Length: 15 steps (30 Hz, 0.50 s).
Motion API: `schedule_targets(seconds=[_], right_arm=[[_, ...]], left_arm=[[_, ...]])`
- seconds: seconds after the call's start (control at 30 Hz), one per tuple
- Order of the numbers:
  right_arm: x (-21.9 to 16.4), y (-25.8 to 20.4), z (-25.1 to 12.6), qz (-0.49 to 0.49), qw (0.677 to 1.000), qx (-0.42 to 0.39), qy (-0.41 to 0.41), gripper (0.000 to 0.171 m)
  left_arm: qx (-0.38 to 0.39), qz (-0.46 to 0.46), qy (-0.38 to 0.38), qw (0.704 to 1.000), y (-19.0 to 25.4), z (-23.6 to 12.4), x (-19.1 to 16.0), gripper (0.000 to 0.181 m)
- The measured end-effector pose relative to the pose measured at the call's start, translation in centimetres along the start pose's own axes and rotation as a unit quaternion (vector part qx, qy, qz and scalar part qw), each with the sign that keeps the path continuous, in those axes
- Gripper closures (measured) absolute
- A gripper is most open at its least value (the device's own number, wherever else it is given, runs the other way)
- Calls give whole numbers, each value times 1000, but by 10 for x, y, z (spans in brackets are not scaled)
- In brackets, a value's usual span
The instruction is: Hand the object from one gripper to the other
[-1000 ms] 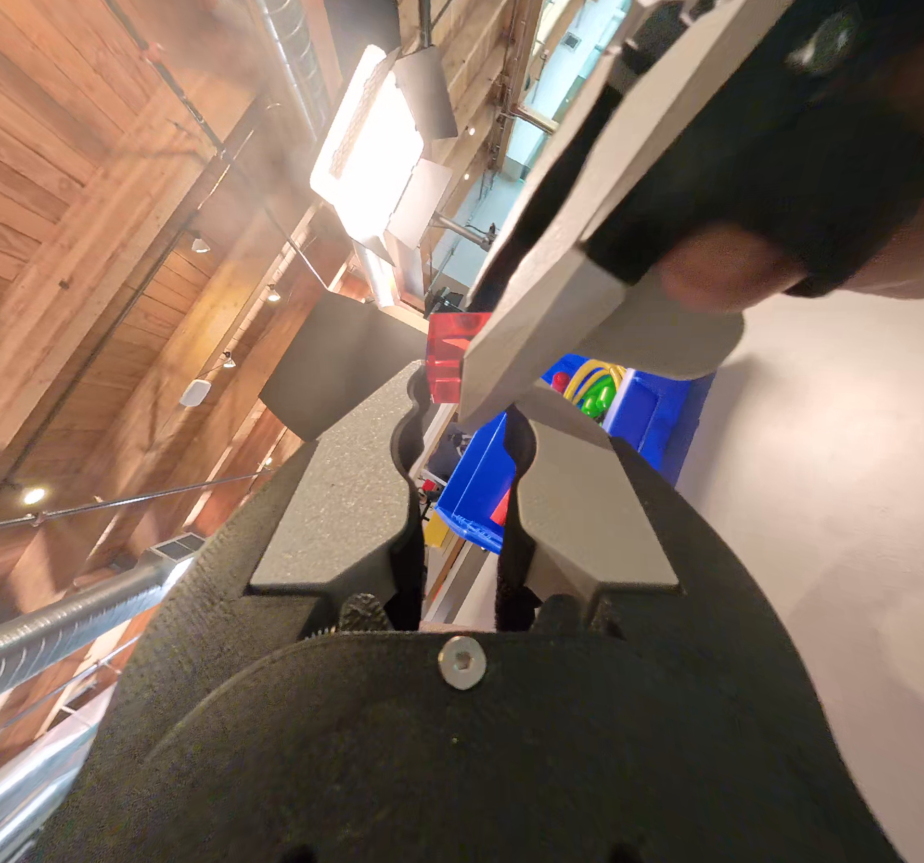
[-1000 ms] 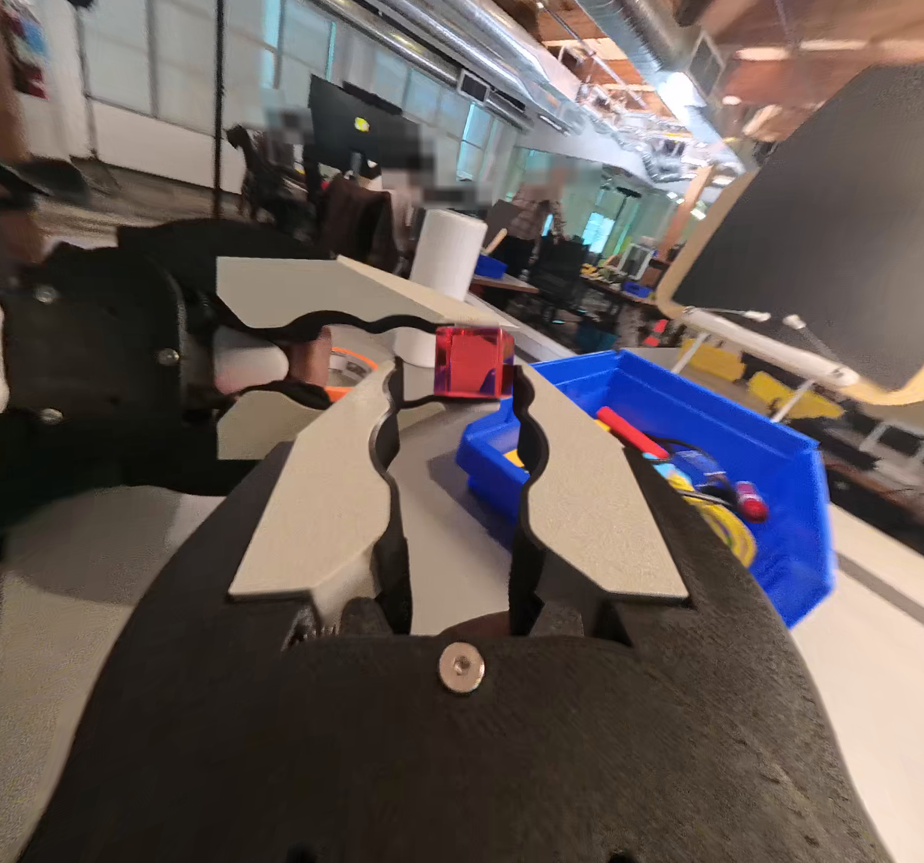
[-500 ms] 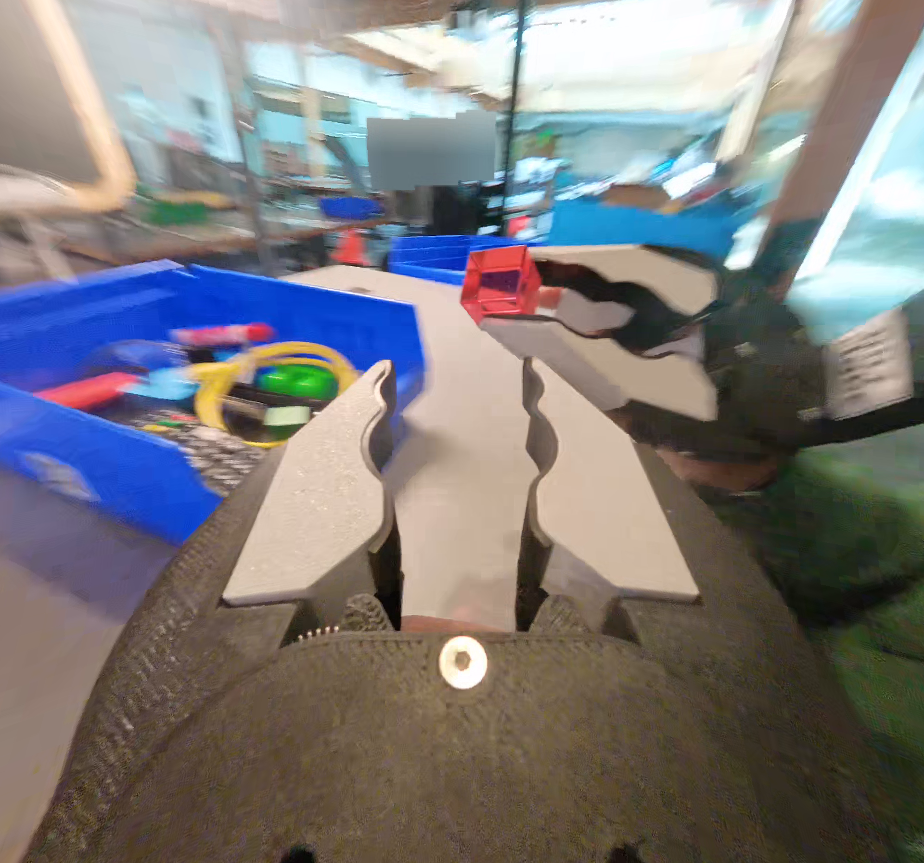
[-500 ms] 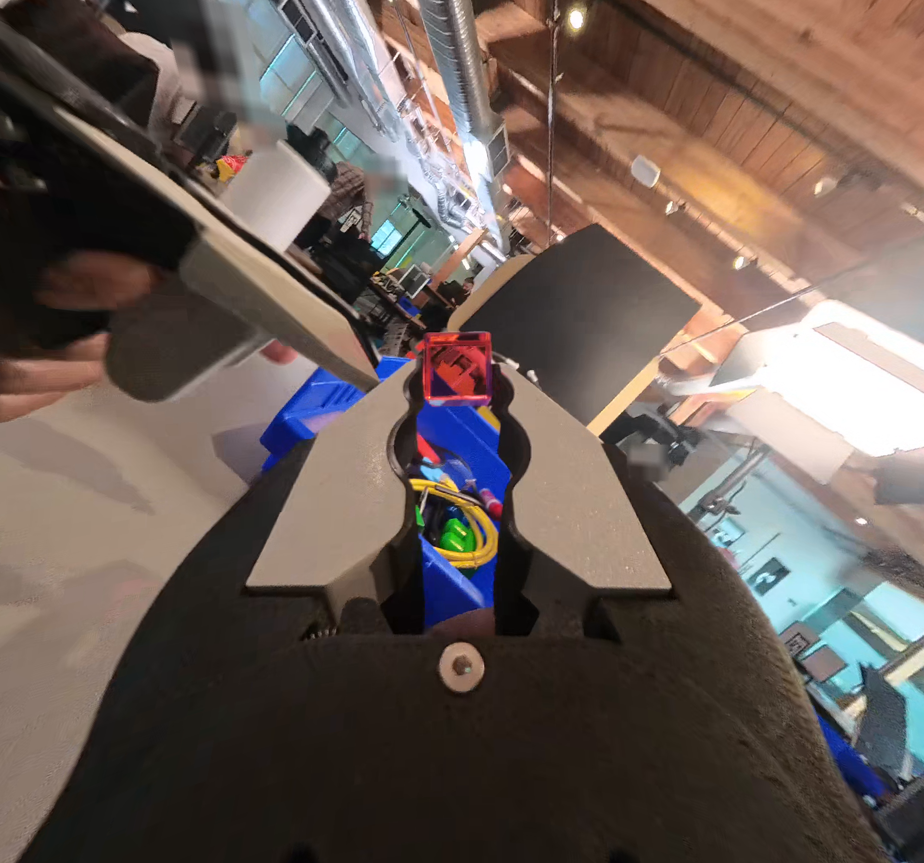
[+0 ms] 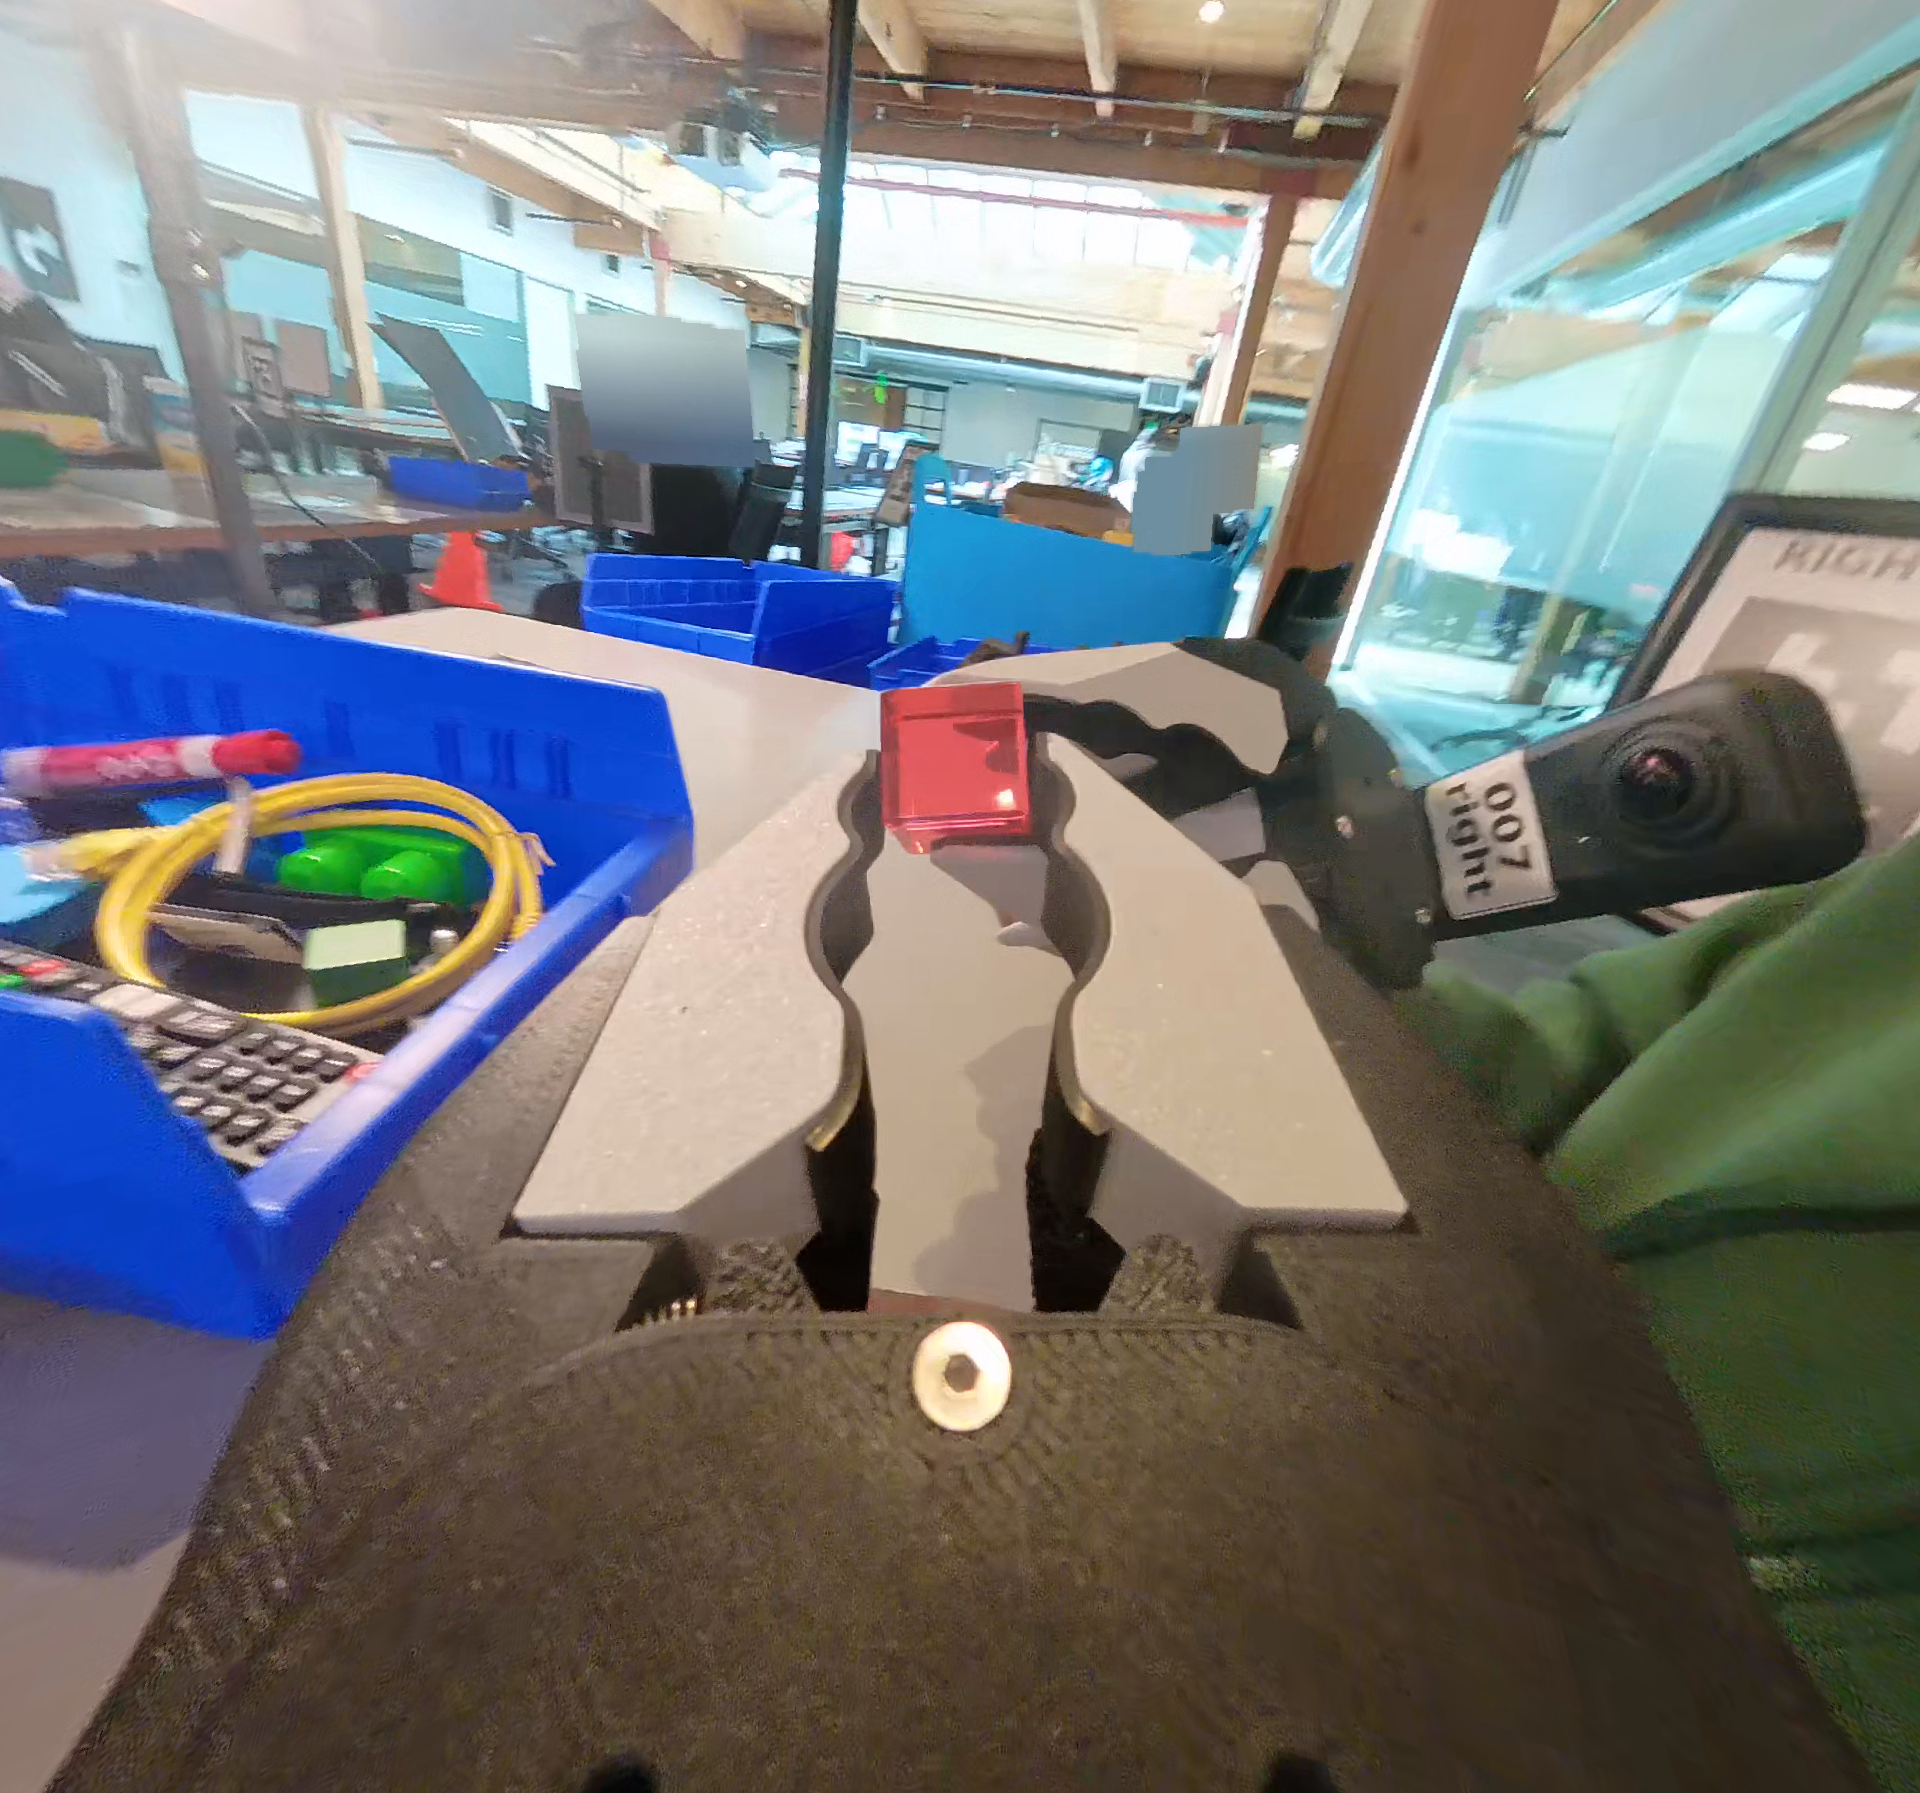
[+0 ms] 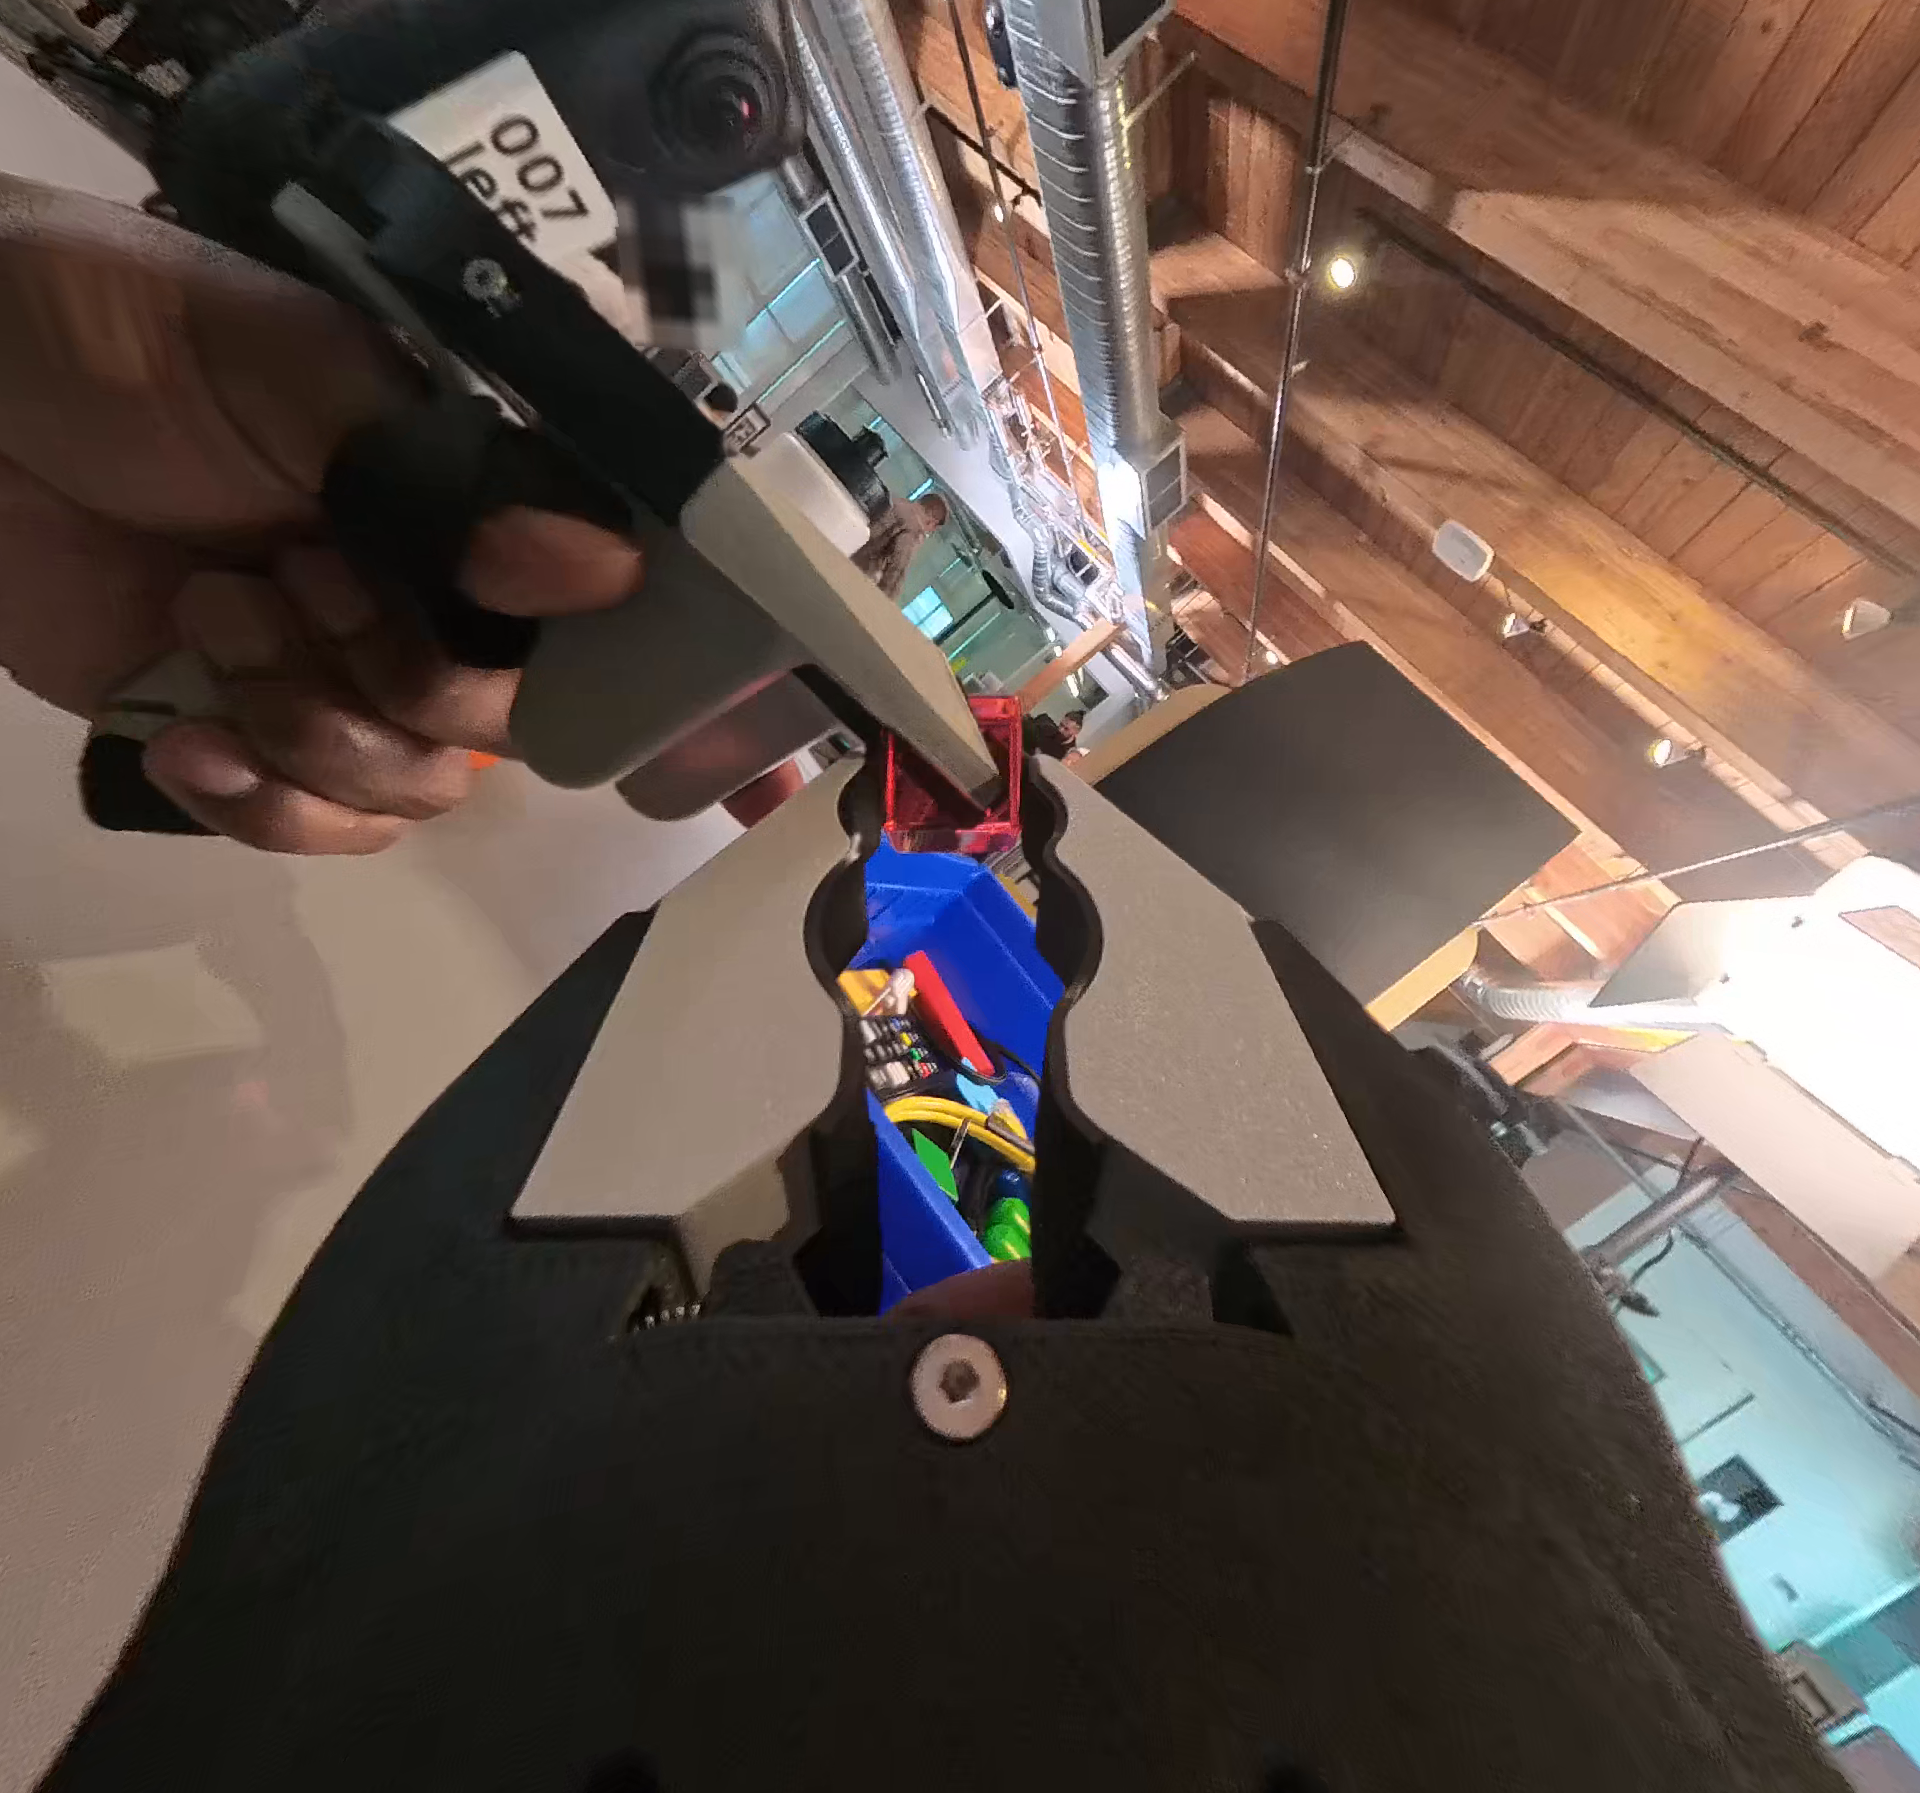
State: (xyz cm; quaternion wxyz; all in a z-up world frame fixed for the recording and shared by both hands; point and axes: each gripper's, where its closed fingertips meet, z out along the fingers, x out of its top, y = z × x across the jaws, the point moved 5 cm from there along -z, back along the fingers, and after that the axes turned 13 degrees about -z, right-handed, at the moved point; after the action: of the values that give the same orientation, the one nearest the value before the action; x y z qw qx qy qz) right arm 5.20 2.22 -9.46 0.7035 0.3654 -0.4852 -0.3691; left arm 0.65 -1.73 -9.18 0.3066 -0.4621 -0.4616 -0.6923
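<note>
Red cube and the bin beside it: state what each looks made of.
Red cube: probably clear tinted acrylic or glass; glossy, see-through, with a bright glint at one corner. Blue bin: likely moulded plastic; smooth, uniform colour, ribbed wall.

White printed label (image 5: pixel 1488 841) on the black camera mount of the right gripper (image 6: pixel 948 808), similar white label (image 6: pixel 520 169) on the left gripper (image 5: pixel 956 793), black-framed white sign (image 5: pixel 1818 600) behind, wording not reproduced.

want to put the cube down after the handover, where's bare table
Bare grey table runs ahead, between the blue bin on one side and the right gripper on the other. The bin is crowded: cable, marker, calculator. The cube sits between both sets of jaws.
</note>
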Motion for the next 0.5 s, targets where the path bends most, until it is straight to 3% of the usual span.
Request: schedule_targets(seconds=[0.17, 0.27, 0.37, 0.5], right_arm=[[-9, 4, 2, 110, 993, 38, -14, 142], [-19, 7, 4, 238, 967, 84, -23, 142], [-25, 14, 2, 374, 920, 116, -4, 142], [-33, 23, 0, 535, 831, 152, 35, 132]], left_arm=[[119, 133, 11, 984, -11, -2, 6, 154], [231, 266, 26, 936, -18, -8, 14, 155], [285, 397, 13, 872, -15, -5, 12, 155], [302, 494, -18, 815, -10, 7, 0, 155]])
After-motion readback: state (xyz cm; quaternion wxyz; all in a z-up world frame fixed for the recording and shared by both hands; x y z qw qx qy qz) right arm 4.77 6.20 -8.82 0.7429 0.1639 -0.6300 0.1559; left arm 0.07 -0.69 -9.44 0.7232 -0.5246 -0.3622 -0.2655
